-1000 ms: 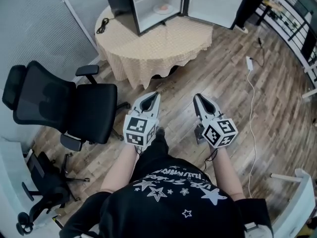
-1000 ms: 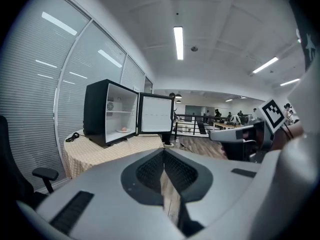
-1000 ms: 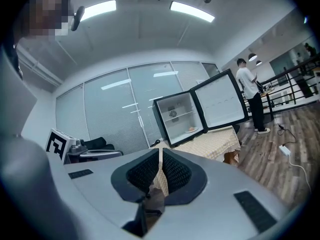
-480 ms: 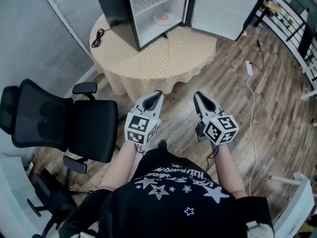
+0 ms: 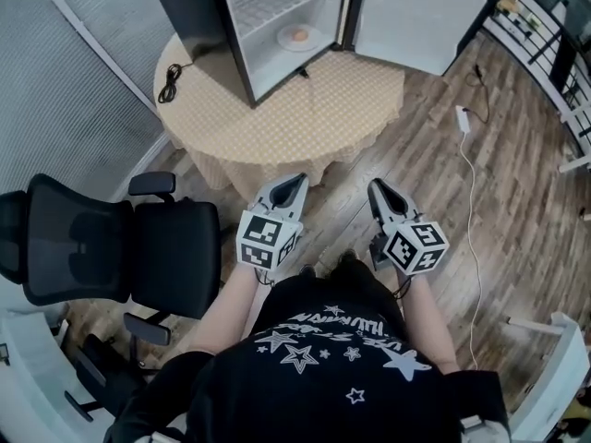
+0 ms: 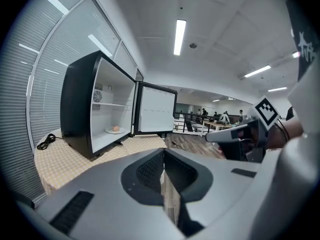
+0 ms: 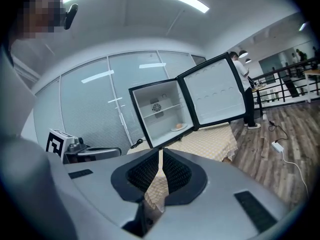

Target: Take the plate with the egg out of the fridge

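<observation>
A small black fridge (image 5: 199, 26) stands on a round table (image 5: 277, 118) with its door (image 5: 416, 12) swung wide. On its lower shelf sits a white plate with an egg (image 5: 298, 36), also seen in the left gripper view (image 6: 115, 130) and the right gripper view (image 7: 179, 127). My left gripper (image 5: 297, 179) and right gripper (image 5: 374, 185) are held side by side over the floor, short of the table's near edge and pointing at the fridge. Both are shut and empty, with the left gripper's (image 6: 164, 151) and the right gripper's (image 7: 160, 151) jaws closed together.
A black office chair (image 5: 120, 247) stands at my left, close to the table. A black cord (image 5: 169, 86) lies on the cloth beside the fridge. A white cable (image 5: 471, 183) runs along the wooden floor at the right. A railing (image 5: 554, 35) borders the far right.
Both grippers have moved forward toward the table, and the fridge and table now sit nearer in the head view. The jaws have stayed shut.
</observation>
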Available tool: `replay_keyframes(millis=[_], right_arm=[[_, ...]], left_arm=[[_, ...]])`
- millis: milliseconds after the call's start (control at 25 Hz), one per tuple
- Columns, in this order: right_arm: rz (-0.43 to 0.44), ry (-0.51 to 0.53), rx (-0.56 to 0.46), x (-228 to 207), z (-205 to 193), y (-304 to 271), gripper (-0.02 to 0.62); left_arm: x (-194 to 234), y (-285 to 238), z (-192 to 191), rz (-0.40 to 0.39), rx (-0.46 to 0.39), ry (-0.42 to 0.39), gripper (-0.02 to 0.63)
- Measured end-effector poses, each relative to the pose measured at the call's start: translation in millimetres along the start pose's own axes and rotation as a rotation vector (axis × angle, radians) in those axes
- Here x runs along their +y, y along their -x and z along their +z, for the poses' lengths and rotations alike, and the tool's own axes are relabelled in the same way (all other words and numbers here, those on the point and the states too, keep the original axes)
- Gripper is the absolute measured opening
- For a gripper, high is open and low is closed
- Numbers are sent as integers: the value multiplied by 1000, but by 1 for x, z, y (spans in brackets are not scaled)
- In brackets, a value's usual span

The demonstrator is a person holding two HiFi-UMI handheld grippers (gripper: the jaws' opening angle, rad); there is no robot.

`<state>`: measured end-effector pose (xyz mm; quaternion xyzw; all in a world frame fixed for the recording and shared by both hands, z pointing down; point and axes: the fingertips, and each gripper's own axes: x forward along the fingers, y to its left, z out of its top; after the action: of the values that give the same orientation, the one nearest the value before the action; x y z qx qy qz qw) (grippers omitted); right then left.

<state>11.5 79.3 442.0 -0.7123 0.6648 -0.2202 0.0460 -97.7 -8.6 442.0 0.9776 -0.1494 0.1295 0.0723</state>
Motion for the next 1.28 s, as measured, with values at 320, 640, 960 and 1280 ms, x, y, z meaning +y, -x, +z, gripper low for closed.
replay_keyframes(millis=[320, 640, 960, 1280], right_arm=[[27, 25, 15, -28, 16, -46, 38], [115, -10, 39, -62, 38, -121, 38], [186, -26, 80, -107, 71, -197, 38], [263, -24, 146, -135, 97, -276, 38]], left_arm=[[29, -23, 6, 81, -2, 2, 9], [85, -63, 13, 202, 25, 34, 9], [124, -122, 35, 304, 20, 76, 8], [168, -167, 52, 420, 31, 113, 9]])
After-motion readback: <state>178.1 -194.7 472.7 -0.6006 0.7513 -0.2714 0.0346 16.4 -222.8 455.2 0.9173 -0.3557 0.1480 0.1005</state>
